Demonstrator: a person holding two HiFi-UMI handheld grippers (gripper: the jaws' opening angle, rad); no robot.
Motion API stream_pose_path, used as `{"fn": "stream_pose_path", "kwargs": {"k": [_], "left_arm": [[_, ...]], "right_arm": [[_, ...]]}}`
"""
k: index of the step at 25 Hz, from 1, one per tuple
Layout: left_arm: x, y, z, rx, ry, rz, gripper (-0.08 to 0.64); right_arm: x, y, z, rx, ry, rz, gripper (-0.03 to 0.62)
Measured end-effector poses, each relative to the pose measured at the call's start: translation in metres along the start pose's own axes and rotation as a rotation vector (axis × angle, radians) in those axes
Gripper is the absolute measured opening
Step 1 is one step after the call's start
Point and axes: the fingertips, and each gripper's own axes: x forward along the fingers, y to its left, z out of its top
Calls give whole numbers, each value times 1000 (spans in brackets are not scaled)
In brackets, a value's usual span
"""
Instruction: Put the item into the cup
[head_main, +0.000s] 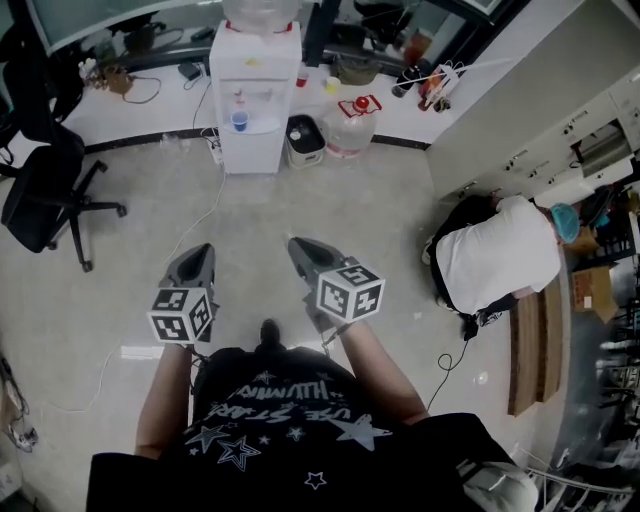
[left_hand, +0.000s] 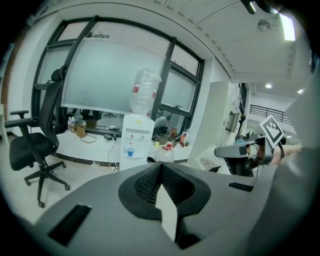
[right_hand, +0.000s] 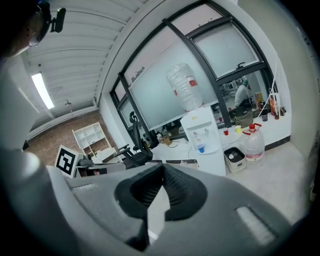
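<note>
I'm facing the dispenser (head_main: 255, 100), which stands on the floor against a white worktop (head_main: 130, 108) under the windows, with an upturned bottle (left_hand: 145, 92) on top. A blue cup (head_main: 239, 120) sits in the dispenser's tap recess. A red cup (right_hand: 226, 131) and a yellow cup (right_hand: 237, 129) stand on the worktop just right of the dispenser. I cannot tell which cup the task means.

My left hand-held gripper (head_main: 203, 248) points toward the dispenser from well short of it. Its jaws are pressed together with nothing between them. My right hand-held gripper (head_main: 295, 242) is beside it, aimed the same way, and its jaws are likewise closed on nothing.

A bin (head_main: 305, 140) stands on the floor just right of the dispenser, with a jug (head_main: 348, 130) next to it. An office chair (head_main: 45, 190) stands well to the dispenser's left. Far to the dispenser's right, a person in a white shirt (head_main: 495, 255) crouches on the floor.
</note>
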Motion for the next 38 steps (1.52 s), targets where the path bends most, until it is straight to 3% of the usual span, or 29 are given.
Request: {"fn": "stream_pose_path", "kwargs": {"k": [11,20,38], "left_arm": [[22,-2,20,0,-4,21,6],[71,24,35,14,29,-18,6],[203,120,85,-13,115,-77,6]], "right_arm": [[13,-29,18,30,-10,11,1],[38,-68,23,60,30,-58,2],[185,-134,66,111,117,-99,2]]}}
